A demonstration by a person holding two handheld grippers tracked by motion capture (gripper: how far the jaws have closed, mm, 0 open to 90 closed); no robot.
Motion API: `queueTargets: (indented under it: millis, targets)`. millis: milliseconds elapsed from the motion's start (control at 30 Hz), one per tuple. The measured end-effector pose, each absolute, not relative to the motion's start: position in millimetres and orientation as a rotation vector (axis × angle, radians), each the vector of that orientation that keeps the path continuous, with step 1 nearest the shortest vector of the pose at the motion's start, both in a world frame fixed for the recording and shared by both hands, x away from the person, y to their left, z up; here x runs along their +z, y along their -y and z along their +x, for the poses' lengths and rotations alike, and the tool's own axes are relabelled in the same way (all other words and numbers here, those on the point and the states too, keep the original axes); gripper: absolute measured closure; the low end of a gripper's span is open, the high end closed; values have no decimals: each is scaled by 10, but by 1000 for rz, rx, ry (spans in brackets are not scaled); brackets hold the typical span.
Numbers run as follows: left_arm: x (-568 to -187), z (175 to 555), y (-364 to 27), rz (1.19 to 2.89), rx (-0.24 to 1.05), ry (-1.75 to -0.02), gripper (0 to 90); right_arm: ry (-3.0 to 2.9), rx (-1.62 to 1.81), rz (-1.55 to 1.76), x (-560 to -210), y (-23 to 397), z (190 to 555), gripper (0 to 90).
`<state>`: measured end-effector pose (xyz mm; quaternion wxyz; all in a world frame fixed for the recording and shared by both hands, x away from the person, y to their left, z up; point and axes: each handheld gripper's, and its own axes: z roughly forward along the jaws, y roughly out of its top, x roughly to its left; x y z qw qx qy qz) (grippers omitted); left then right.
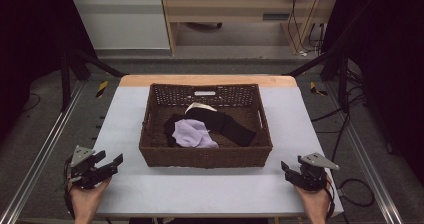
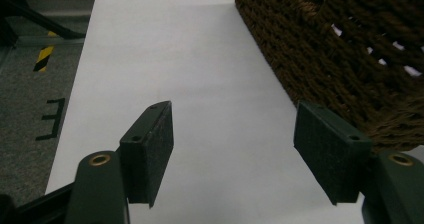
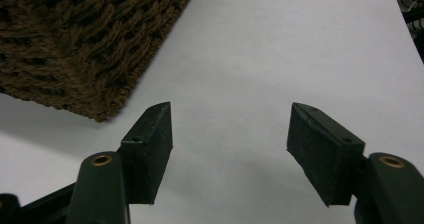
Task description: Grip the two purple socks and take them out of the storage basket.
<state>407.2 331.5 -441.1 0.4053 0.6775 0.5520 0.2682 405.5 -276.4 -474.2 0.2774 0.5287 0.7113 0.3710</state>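
1. Basket (image 1: 205, 156) of brown wicker sits mid-table, toward the far edge of the white table (image 1: 200, 191). In it lie a black cloth (image 1: 227, 124), a lilac cloth (image 1: 192, 134) partly on top of the black one, and a bit of cream cloth (image 1: 196, 106) at the far side.
2. Bare table runs as a strip along the basket's left and right sides, and a wider band lies between its near wall and the near edge. Floor lies beyond the table's left and right edges.
3. Left gripper (image 1: 106, 166) is held by the left hand (image 1: 86, 196) at the near left corner, well apart from the basket. In the left gripper view its jaws stand wide apart over bare table with nothing between them; the basket wall (image 2: 345, 54) is just to their right.
4. Right gripper (image 1: 289, 173) is held by the right hand (image 1: 315, 201) at the near right corner. In the right gripper view its jaws gape wide and empty over the table, the basket corner (image 3: 85, 49) to their far left, not touching.
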Motion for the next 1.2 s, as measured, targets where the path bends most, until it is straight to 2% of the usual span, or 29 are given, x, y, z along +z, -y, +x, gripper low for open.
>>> queueTargets:
  millis: [533, 900, 1200]
  targets:
    - [-4099, 3977, -3135, 1682, 691, -1283, 324, -1914, 1037, 1397, -4731, 2750, 4038, 351]
    - [-3964, 3977, -3055, 1689, 695, -1244, 327, -1905, 1040, 1377, -4727, 2747, 4036, 351]
    - [-3714, 4054, -2897, 1674, 698, -1180, 327, -1899, 1050, 1371, -4704, 2712, 4033, 350]
